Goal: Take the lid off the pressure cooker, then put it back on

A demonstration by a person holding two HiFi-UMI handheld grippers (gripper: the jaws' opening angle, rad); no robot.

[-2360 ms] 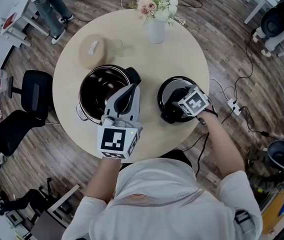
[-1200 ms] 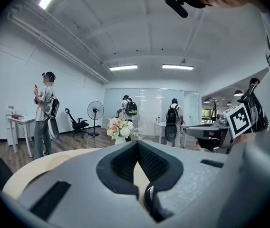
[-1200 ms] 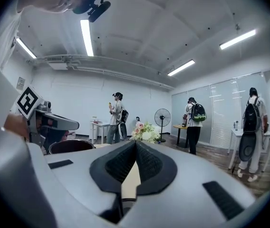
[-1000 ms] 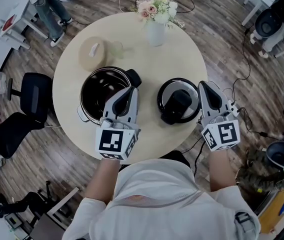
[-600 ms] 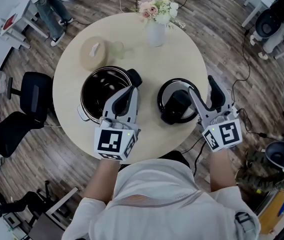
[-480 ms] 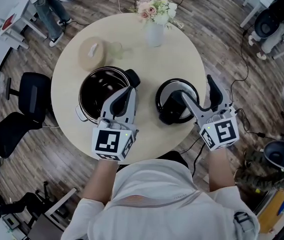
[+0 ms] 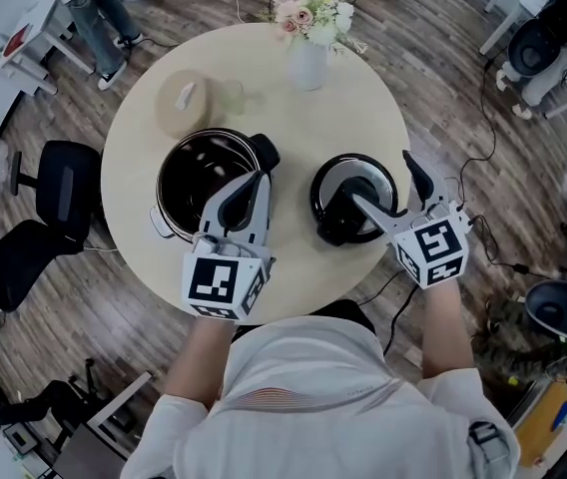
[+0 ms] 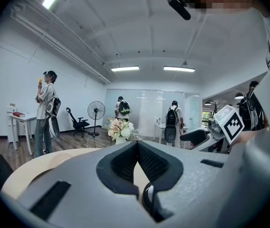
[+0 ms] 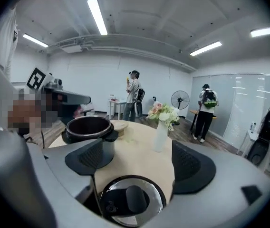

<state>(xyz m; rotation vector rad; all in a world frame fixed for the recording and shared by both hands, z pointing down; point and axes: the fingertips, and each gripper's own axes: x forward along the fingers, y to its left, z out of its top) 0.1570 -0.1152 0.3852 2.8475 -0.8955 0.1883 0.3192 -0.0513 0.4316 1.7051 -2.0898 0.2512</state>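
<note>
The open pressure cooker pot (image 7: 202, 180) stands on the left of the round table (image 7: 293, 128). Its lid (image 7: 355, 196), silver with a black handle, lies flat on the table to the right. My left gripper (image 7: 252, 190) hangs shut over the pot's near right rim. My right gripper (image 7: 383, 183) has just been opening and stands open wide at the lid's right side. One finger reaches over the lid and the other stays outside its rim. In the right gripper view the lid (image 9: 130, 201) lies low between the spread jaws, untouched by the pads. The pot (image 9: 88, 132) stands beyond.
A white vase of flowers (image 7: 311, 38) stands at the table's far edge. A round beige disc (image 7: 184, 103) and a small glass (image 7: 229, 96) sit behind the pot. A black office chair (image 7: 69, 183) is left of the table; cables lie on the floor at the right.
My right gripper went from shut beside the lid to wide open, sinking and shifting left so one finger lies over the lid. The left gripper, pot and lid stayed put.
</note>
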